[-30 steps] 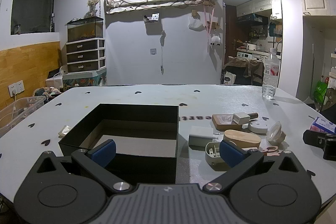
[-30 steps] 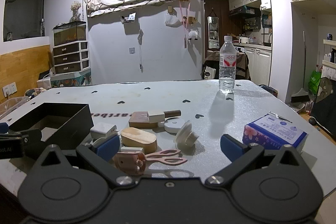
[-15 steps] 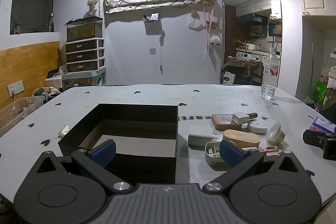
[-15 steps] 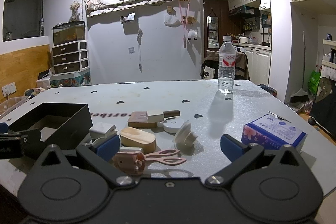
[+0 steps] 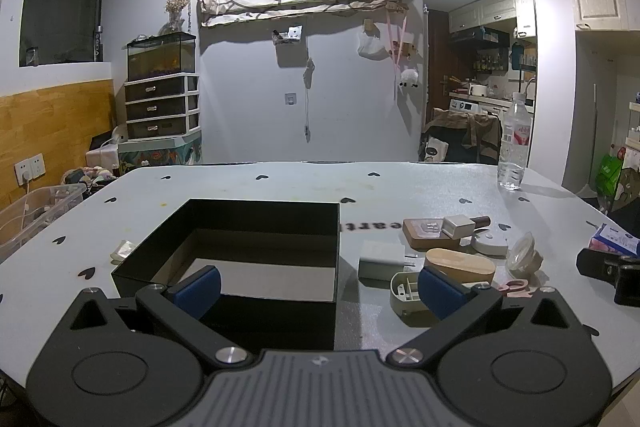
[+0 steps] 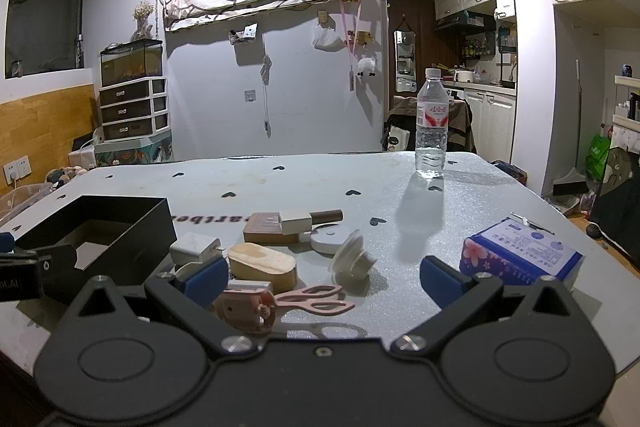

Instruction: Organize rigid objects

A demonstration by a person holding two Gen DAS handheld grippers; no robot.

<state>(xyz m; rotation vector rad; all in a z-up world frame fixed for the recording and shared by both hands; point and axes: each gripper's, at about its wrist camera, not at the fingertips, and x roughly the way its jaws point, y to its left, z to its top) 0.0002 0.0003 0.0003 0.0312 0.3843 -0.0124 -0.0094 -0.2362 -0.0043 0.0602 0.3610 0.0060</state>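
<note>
Both my hand-held grippers, left point(image 5: 318, 285) and right point(image 6: 322, 277), gape, holding nothing. Black box point(image 5: 256, 223) on table point(image 6: 320, 179) sits empty; clutter pile just right. Pink scissors point(image 6: 316, 301) lie flat, may slip; neighbours may get knocked.

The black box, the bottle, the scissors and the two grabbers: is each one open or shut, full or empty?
Black box: open top, nothing seen inside.
Water bottle: upright, cap on, part full.
Pink scissors: lying flat, blades hidden.
Tissue pack: lying flat.
Left gripper: jaws open, holding nothing.
Right gripper: jaws open, holding nothing.
</note>
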